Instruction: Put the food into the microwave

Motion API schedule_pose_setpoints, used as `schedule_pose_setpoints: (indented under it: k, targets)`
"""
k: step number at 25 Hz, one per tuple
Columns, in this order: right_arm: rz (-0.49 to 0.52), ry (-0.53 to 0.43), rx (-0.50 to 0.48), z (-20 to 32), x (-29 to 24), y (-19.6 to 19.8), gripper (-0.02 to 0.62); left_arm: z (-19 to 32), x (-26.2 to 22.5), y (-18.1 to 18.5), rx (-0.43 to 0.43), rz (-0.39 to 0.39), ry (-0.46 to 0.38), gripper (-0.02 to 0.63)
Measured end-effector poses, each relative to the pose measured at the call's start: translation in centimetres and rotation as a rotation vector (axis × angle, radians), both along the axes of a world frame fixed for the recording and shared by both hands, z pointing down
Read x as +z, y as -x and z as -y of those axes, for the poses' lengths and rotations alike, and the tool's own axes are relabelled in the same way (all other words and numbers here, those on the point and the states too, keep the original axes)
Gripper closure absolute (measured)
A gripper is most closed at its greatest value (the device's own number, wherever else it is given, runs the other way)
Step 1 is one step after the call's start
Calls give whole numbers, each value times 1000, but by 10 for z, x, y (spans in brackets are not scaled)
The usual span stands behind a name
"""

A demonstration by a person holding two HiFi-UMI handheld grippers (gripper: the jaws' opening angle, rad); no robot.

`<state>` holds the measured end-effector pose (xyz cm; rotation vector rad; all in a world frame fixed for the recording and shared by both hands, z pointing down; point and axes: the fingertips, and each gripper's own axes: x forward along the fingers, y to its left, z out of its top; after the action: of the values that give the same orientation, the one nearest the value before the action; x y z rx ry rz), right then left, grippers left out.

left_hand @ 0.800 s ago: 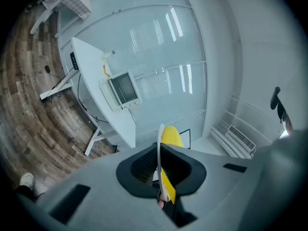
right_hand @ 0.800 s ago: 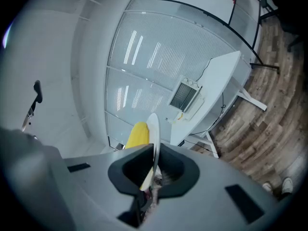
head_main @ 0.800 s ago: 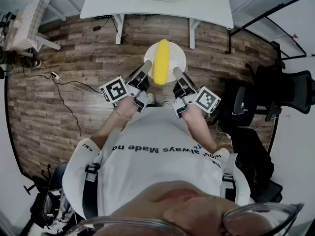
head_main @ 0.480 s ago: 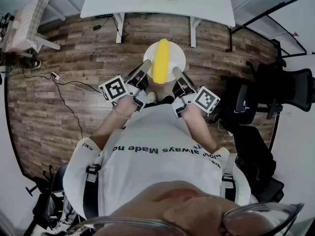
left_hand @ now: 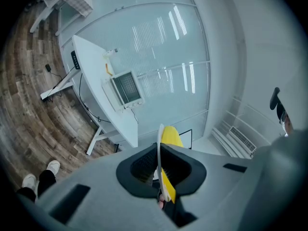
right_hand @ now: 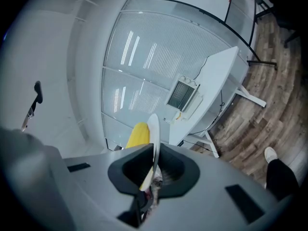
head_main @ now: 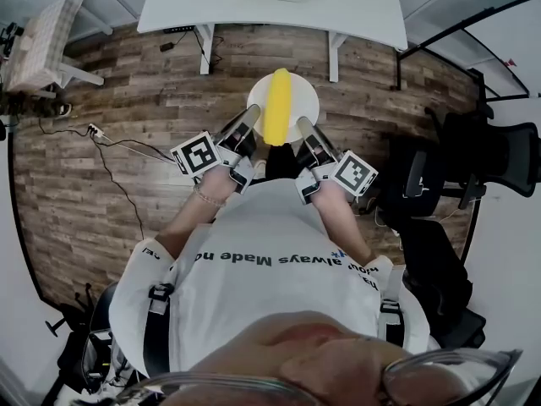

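This is the carrying step. The food is up in the air on a plate, and the microwave (left_hand: 126,88) sits well ahead on the white table (head_main: 355,15). I think the next move is to walk over to it and keep the plate flat so the food does not roll off. The microwave door looks shut from here, so one gripper may have to let go to open it.

On the left, the left gripper (head_main: 251,112) pinches the left edge of the white plate (head_main: 306,98). Its jaws are squeezed close, with only the thin rim between them.

In the middle, the long yellow food (head_main: 277,104) lies on the plate, high above the wooden floor (head_main: 127,142).

On the right, the right gripper (head_main: 302,127) pinches the other edge the same way, with its jaws tight on the rim.

The two grippers hold the plate between them, just in front of the person's body.
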<state>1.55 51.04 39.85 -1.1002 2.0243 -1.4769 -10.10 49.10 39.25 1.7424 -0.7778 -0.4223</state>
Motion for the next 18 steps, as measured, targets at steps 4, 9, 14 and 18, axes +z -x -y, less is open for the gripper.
schedule_pose_setpoints:
  k: [4,9,14,18]
  targets:
    - [6,-4,-2,23,0,-4,568,24,-5,-5,6,1,-37,588]
    - [1,-14,-11,62,2,-14,568,60,1,-17,-13,-34,6,588]
    - [5,-17,-17,109,0,-30,568,108,-3,-31,-10,-1,-35,588]
    - [10,-20,-24,148,-1,-47,568,145,-7,-52,-27,-49,-10,588]
